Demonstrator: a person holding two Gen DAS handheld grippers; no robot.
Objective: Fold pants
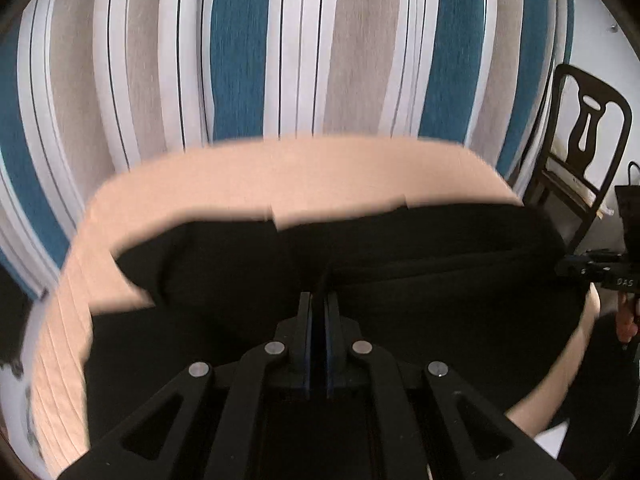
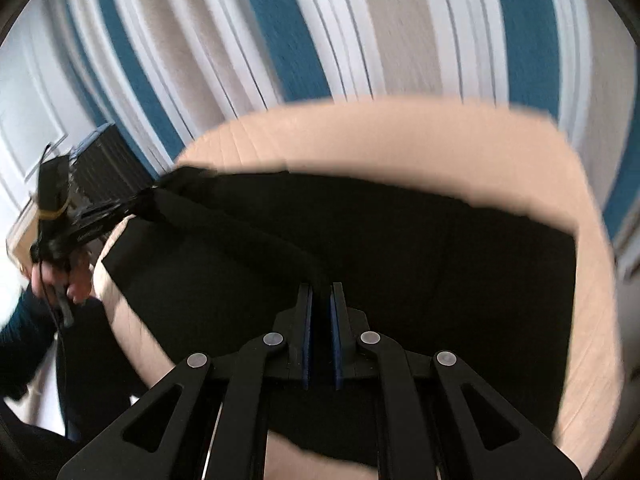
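Observation:
Black pants [image 1: 420, 248] lie spread over a round peach table [image 1: 280, 168]. My left gripper [image 1: 320, 296] is shut on a raised ridge of the black fabric near the middle of the view. At the far right edge, the right gripper [image 1: 564, 268] meets the pants' edge. In the right wrist view, my right gripper [image 2: 320, 288] is shut on a fold of the pants [image 2: 420, 240], which runs taut up and left to the left gripper [image 2: 144, 202], held by a hand [image 2: 68, 276]. Both views are blurred by motion.
The table [image 2: 400, 140] stands on a floor or rug with blue, beige and white stripes [image 1: 240, 48]. A dark wooden chair [image 1: 580, 140] stands to the right by a white wall. A dark box-like object [image 2: 104, 168] sits to the left, behind the left gripper.

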